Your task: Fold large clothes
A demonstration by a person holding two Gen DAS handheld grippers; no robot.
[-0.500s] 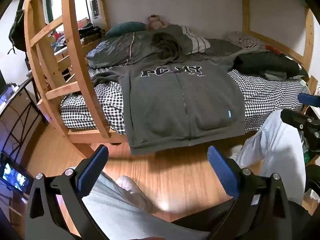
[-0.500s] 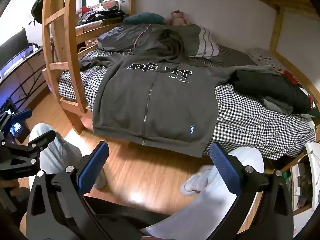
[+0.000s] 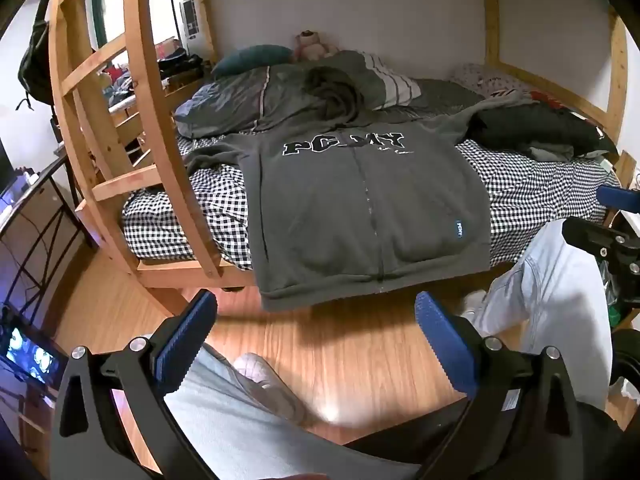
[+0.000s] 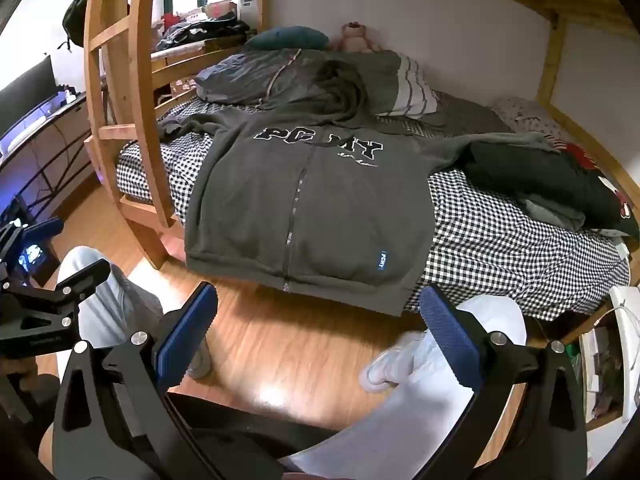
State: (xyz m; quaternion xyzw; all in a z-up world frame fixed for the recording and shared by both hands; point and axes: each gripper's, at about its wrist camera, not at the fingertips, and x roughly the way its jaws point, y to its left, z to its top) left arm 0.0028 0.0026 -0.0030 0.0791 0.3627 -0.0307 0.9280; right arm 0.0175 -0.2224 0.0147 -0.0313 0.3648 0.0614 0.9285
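A large grey zip hoodie with white letters on the chest lies spread flat, front up, on the checked bed; its hem hangs over the bed's front edge. It also shows in the right wrist view. Its sleeves stretch out to both sides. My left gripper is open and empty, held above the wood floor short of the hem. My right gripper is open and empty too, just below the hem. Each gripper shows at the edge of the other's view.
A wooden bunk ladder stands at the bed's left. Pillows and a blanket lie at the back, dark clothes at the right. My legs in light jeans and white shoes are over the floor. A desk stands left.
Both grippers have come slightly closer to the bed and hoodie; both stay open and empty. The hoodie has not moved.
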